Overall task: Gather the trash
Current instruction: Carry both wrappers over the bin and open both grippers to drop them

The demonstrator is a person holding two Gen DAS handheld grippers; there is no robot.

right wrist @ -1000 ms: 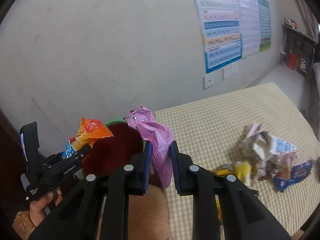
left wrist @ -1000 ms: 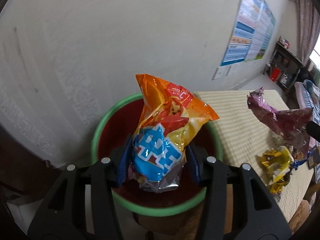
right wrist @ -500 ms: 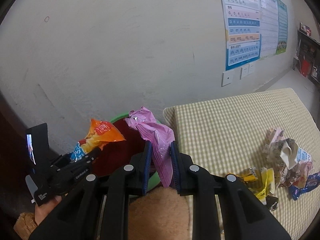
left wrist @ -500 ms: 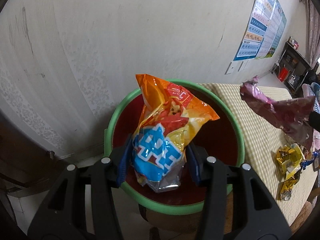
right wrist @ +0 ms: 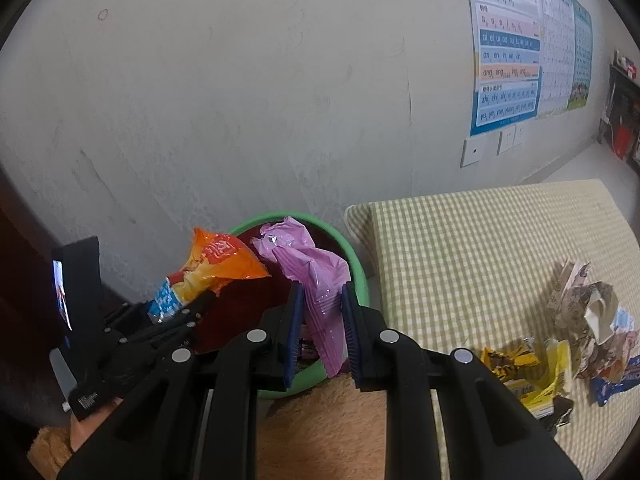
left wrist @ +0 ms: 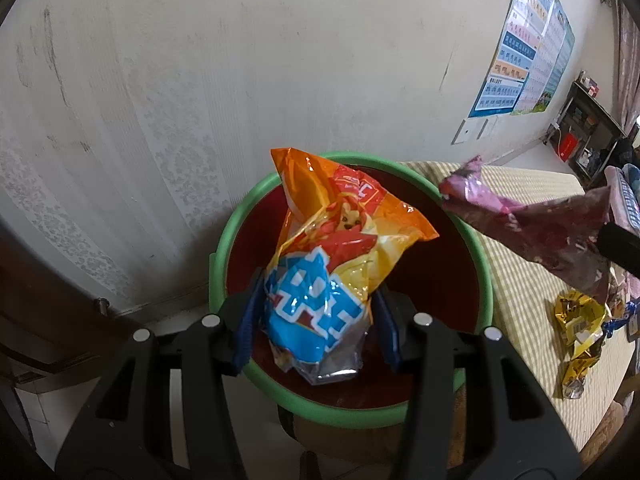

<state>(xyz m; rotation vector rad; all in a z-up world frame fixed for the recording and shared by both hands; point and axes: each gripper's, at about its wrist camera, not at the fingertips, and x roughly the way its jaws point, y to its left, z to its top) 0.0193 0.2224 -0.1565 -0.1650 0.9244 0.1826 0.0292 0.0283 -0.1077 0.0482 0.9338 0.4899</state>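
Over the green-rimmed bin [left wrist: 476, 248], the left gripper [left wrist: 316, 320] pinches an orange snack bag [left wrist: 344, 240] between its fingers, while the right gripper [right wrist: 320, 328] clamps a pink wrapper [right wrist: 316, 276].

Two close wrist views; shared green bin [left wrist: 478, 264] [right wrist: 358, 276]

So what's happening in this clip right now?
A person with two handheld grippers is clearing snack wrappers. The left gripper holds an orange and blue crinkled snack bag over the green-rimmed red plastic bin. The right gripper grips a pink foil wrapper over the bin's near edge. More crumpled wrappers lie on the green checked tablecloth.
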